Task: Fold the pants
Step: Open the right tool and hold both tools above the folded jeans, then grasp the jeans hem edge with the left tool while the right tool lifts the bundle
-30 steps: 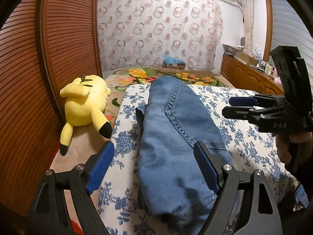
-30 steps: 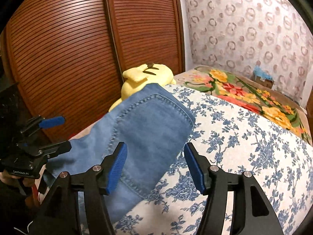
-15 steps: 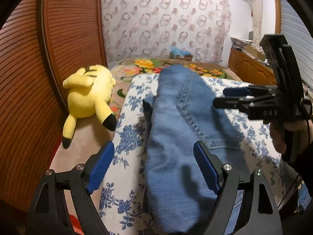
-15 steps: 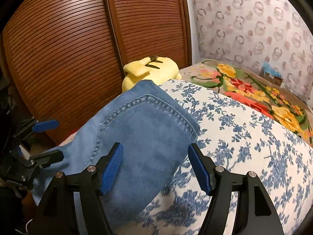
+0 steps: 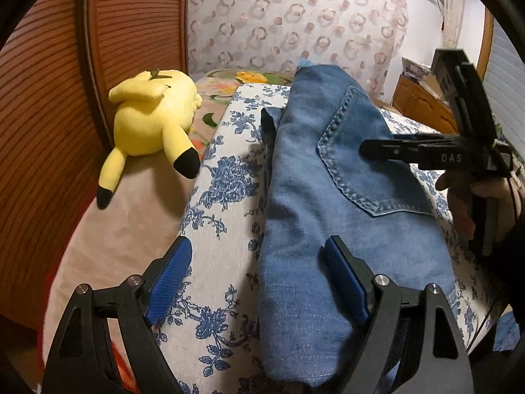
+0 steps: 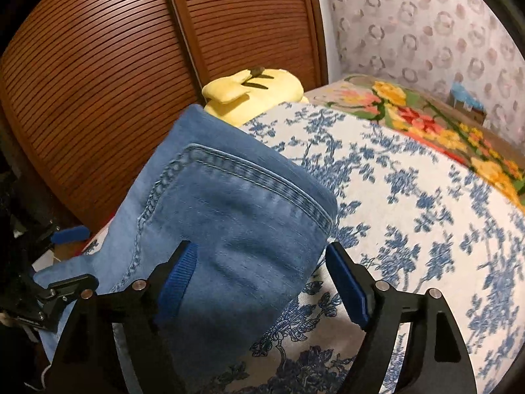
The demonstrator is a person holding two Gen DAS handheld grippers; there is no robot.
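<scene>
Folded blue denim pants (image 5: 331, 197) lie on a blue-flowered white bedspread (image 6: 410, 203). Left tongs (image 5: 259, 282) hover released; right tongs (image 6: 262, 279), jaws just widening, straddle the denim without gripping.

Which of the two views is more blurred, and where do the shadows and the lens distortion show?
Right wrist view: more blurred, the floral cover and the jeans look smeared. Left wrist view: sharper, the pocket stitching is crisp on the jeans; the yellow plush toy casts a soft shadow beside it. Both views: fisheye bends the slatted wooden doors and darkens the corners.
</scene>
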